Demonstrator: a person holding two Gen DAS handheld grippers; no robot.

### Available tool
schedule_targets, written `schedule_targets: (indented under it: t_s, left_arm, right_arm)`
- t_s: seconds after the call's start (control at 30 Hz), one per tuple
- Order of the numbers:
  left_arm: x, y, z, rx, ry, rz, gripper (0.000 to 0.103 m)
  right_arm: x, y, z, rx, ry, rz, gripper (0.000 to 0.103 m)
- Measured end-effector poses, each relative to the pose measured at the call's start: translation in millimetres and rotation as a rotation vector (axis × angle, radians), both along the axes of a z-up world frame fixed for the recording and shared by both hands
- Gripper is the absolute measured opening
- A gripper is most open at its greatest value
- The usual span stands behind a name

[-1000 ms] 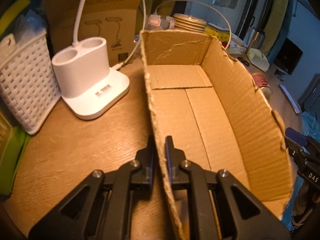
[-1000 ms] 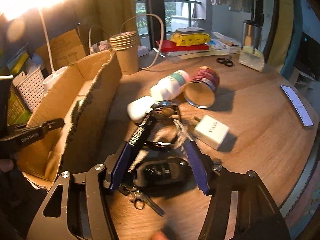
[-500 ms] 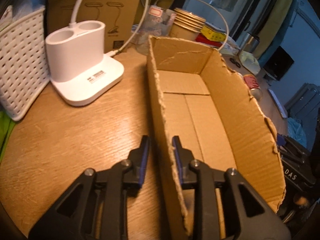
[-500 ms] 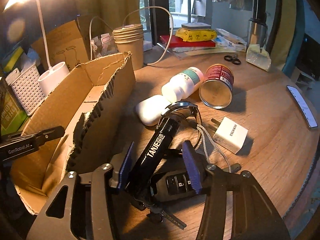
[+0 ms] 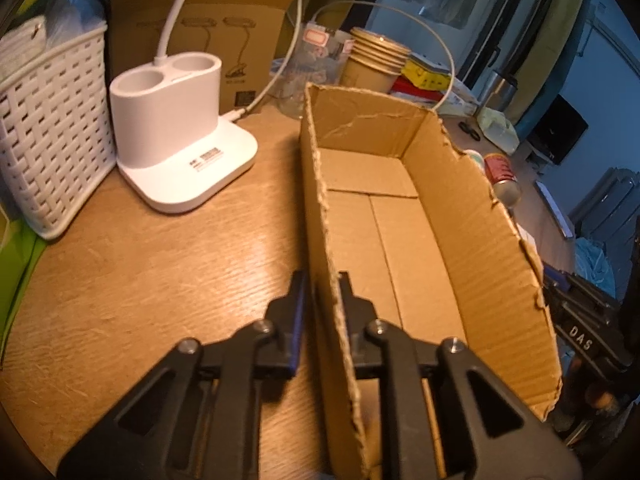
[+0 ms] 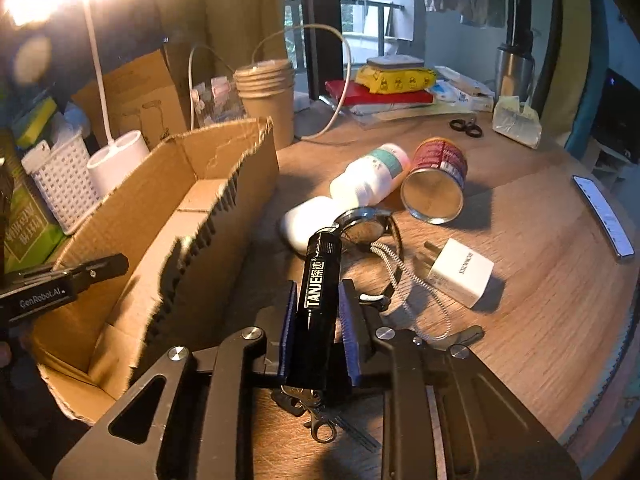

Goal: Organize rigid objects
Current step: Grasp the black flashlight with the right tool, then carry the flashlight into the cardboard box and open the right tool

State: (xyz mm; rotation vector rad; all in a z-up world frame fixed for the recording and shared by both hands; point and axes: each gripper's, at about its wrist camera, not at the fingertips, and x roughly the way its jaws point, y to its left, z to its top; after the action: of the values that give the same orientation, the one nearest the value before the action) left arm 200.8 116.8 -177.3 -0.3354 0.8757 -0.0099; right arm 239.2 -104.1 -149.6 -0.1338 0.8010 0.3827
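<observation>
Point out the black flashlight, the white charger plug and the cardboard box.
black flashlight point(image 6: 320, 280), right wrist view, on its lettered barrel.
white charger plug point(image 6: 460, 274), right wrist view, on its top face.
cardboard box point(image 5: 472, 236), left wrist view, on its inner right wall.

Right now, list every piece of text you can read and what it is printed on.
"TANJE", plus two unreadable characters: black flashlight held in the right gripper.
"GenRobot.AI": left gripper's body.
"DAS": right gripper's body, left wrist view.
"ROMOSS", inverted: white charger.
Green box: large white characters, not legible.
Lamp base sticker, red can, white bottle: too small.
</observation>
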Motion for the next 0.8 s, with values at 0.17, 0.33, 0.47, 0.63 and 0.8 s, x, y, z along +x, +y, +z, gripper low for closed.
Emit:
schedule_targets:
  t_s: [0.17, 0.33, 0.47, 0.63, 0.8]
  left_arm:
    - [0, -1, -2, -0.005, -0.005, 0.001, 0.013]
    - [-2, -1, -1, -0.005, -0.017, 0.004, 0.013]
    - [-2, -2, -1, -0.005, -0.020, 0.003, 0.013]
    - [-3, -4, 0, -0.004, -0.024, 0.000, 0.013]
    - [-4, -4, 0, -0.004, -0.026, 0.001, 0.013]
  right_arm:
    - [-5, -8, 15, 0.031, -0.034, -0.014, 0.023]
    - [-7, -15, 30, 0.064, -0.052, -0.021, 0.023]
    - [-9, -18, 45, 0.092, -0.070, -0.014, 0.023]
    - [-15, -12, 68, 0.123, -0.112, 0.020, 0.023]
    - [-24, 5, 86, 0.147, -0.144, 0.079, 0.023]
